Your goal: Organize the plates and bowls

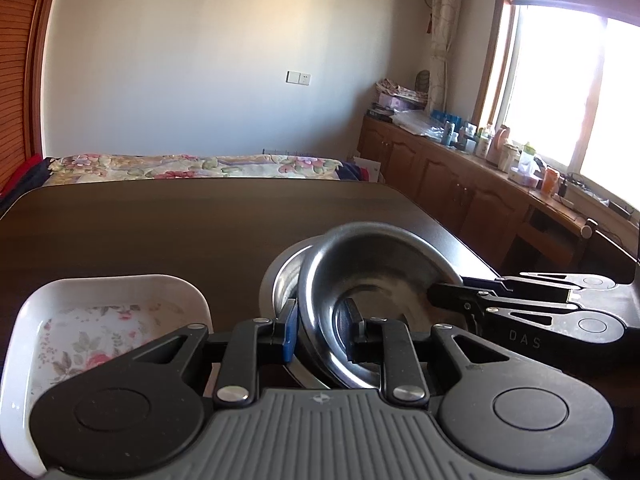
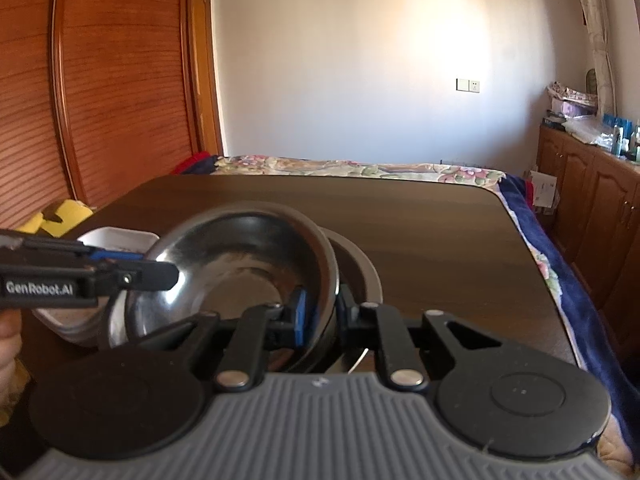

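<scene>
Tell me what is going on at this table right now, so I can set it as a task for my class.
A person holds a gripper in each hand, and both are clamped on the rim of one steel bowl. The left gripper pinches its near rim; the right gripper grips the opposite side. The bowl sits tilted in or just over a second steel bowl on the dark table. A white floral dish rests to the left, untouched.

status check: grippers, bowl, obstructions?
Left gripper and right gripper both clamped on upper steel bowl rim. Second bowl beneath. White floral dish beside.
</scene>
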Action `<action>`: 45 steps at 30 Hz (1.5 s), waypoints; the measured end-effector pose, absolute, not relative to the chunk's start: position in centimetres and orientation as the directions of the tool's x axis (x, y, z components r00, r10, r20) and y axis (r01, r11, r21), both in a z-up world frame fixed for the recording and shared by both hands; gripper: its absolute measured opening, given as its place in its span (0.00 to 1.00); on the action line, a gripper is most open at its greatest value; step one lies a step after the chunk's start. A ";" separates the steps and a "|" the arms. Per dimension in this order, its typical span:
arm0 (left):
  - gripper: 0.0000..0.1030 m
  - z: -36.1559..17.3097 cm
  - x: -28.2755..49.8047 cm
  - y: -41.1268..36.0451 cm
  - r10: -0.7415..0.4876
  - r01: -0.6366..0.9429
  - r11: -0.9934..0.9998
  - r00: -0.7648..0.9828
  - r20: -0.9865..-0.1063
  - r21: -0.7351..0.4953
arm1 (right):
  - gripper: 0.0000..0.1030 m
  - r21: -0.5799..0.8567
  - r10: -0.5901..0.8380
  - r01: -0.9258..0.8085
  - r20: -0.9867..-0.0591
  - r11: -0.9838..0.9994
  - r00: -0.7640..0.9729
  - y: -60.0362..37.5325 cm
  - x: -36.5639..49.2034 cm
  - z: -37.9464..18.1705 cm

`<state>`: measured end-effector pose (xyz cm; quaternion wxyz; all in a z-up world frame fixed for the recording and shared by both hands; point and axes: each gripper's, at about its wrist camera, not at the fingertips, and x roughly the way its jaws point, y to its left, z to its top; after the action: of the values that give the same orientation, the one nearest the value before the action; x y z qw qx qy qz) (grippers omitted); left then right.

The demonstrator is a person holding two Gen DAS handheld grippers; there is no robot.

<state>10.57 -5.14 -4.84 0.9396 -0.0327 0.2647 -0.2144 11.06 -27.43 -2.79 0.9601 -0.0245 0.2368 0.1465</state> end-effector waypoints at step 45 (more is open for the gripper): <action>0.78 -6.8 9.1 -5.6 -0.341 0.348 0.936 0.858 -0.385 -0.053 | 0.58 0.090 0.245 -0.228 -0.296 0.969 0.923 -29.0 10.2 -4.6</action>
<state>9.06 -5.56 -6.85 0.9637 0.0091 0.1982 -0.1786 10.21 -28.98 -4.62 0.9802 0.0268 0.1544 0.1207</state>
